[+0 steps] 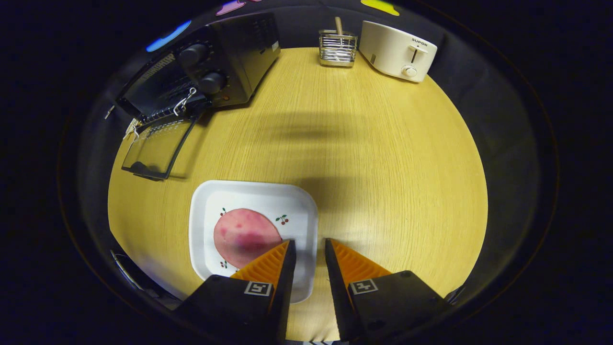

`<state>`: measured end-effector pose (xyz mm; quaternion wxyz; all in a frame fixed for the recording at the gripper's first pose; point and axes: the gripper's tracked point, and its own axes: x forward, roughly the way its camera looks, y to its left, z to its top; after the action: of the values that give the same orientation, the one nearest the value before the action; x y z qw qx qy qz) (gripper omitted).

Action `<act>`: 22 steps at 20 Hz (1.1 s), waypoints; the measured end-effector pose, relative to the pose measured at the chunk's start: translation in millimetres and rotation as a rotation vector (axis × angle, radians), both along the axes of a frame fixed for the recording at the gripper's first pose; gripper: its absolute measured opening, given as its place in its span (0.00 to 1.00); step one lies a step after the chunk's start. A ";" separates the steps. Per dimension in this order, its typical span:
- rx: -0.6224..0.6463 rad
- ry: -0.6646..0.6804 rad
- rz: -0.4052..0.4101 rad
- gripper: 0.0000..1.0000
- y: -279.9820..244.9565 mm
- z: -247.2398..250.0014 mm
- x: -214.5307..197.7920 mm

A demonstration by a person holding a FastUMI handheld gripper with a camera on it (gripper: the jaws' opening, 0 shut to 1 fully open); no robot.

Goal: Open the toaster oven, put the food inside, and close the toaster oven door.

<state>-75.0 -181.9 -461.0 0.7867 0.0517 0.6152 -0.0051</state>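
On the wooden table (364, 143), far ahead of the fingers and off to the left, the black toaster oven (210, 67) sits with its glass door (158, 146) already folded down flat, so your next job looks like picking up the food. Your gripper (309, 247) hangs above the near side of the white plate (254, 191), with its fingers a little apart and nothing between them. The food is a round pink slice (242, 235) lying flat on that plate, just ahead of the left finger and partly under its tip. Move a bit to the left so the slice sits between both fingers, then go down slowly. It looks thin and floppy, so try to catch an edge and lift it gently, or it may slip or push the plate. You cannot see the near part of the slice, because the finger covers it. The inside of the oven is dark, so its rack is hard to make out. Far back stand a small wire basket (337, 48) and a white toaster (397, 50).
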 end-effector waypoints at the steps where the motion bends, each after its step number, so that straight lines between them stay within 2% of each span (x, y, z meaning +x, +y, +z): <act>1: 0.016 0.017 -0.012 0.45 -0.4 -0.5 -1.2; 3: 0.034 0.017 -0.054 0.45 -4.7 7.0 3.2; 4: 0.040 0.026 -0.068 0.06 -5.0 1.8 1.1; 11: 0.115 0.025 -0.062 0.06 -2.5 -0.7 1.9; 15: 0.252 0.035 -0.103 0.06 -0.4 1.0 -0.1; 20: 0.440 0.069 -0.255 0.06 1.0 1.9 -6.0; 22: 0.550 0.086 -0.352 0.06 8.1 4.4 -9.5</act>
<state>-84.5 -173.8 -456.7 0.7036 0.3676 0.6077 0.0230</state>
